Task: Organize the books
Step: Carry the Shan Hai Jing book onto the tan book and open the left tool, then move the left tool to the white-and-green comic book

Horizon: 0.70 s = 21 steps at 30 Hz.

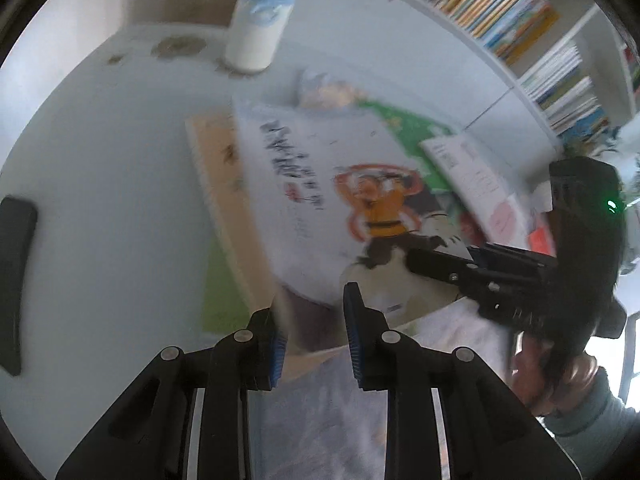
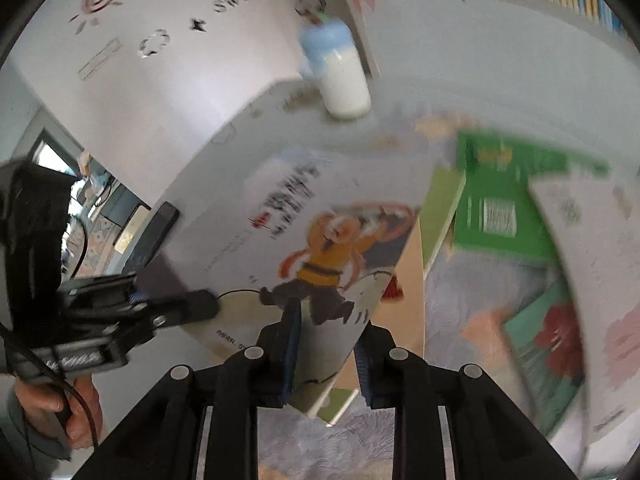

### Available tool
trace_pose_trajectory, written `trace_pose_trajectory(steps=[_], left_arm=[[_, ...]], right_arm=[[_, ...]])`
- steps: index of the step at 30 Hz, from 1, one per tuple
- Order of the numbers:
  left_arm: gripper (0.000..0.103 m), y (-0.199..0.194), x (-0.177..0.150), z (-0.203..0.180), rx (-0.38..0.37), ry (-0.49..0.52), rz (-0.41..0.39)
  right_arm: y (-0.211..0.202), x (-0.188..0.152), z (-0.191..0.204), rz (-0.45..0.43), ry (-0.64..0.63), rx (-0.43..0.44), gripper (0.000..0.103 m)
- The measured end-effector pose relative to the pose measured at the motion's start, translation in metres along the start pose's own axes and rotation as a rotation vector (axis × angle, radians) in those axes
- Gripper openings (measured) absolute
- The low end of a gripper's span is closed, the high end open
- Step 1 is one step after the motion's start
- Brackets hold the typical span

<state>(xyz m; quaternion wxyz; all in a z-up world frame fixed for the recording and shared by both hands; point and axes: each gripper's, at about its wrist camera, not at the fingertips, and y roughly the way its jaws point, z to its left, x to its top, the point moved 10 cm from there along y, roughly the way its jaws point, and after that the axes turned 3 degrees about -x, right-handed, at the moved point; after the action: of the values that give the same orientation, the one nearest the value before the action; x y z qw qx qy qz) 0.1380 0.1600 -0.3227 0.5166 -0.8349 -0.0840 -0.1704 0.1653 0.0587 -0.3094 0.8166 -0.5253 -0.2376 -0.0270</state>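
Note:
A white picture book (image 1: 312, 184) (image 2: 256, 248) with an orange-clad figure on its cover tops a loose pile. Under it lie a cream book (image 1: 216, 168) (image 2: 406, 276) and a green book (image 1: 408, 136) (image 2: 500, 200). My left gripper (image 1: 315, 340) (image 2: 208, 304) has the book's near-left corner between its blue pads and looks shut on it. My right gripper (image 2: 326, 352) (image 1: 424, 260) has the near-right corner of the white book and the cream edge below it between its pads, which appear to touch. Both views are blurred.
A white bottle with a blue cap (image 1: 258, 20) (image 2: 340, 76) stands at the far side of the white table (image 1: 100, 140). A black phone (image 1: 14, 272) (image 2: 156, 232) lies at the left. Bookshelves (image 1: 500, 4) line the back right. More books (image 2: 552, 344) and a pale cloth (image 2: 472, 292) spread to the right.

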Motion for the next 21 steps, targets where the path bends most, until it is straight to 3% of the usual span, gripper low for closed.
trace_pose_trajectory(steps=[2, 8, 11, 17, 21], left_arm=[[0.022, -0.006, -0.005, 0.019, 0.0, -0.047, -0.008], [0.025, -0.016, 0.029, 0.065, -0.019, -0.166, -0.049], [0.025, 0.007, 0.051, 0.071, -0.032, -0.175, -0.027], [0.025, 0.044, 0.066, 0.066, -0.047, -0.169, 0.06], [0.026, 0.051, 0.079, 0.057, -0.063, -0.124, 0.061]], right_arm=[[0.017, -0.016, -0.017, 0.092, 0.061, 0.001, 0.027], [-0.006, -0.034, -0.035, 0.09, 0.128, 0.026, 0.027], [-0.008, -0.024, -0.041, 0.066, 0.168, 0.038, 0.027], [0.011, 0.003, -0.042, 0.075, 0.158, -0.024, 0.027], [0.015, 0.009, -0.033, 0.088, 0.139, -0.017, 0.027]])
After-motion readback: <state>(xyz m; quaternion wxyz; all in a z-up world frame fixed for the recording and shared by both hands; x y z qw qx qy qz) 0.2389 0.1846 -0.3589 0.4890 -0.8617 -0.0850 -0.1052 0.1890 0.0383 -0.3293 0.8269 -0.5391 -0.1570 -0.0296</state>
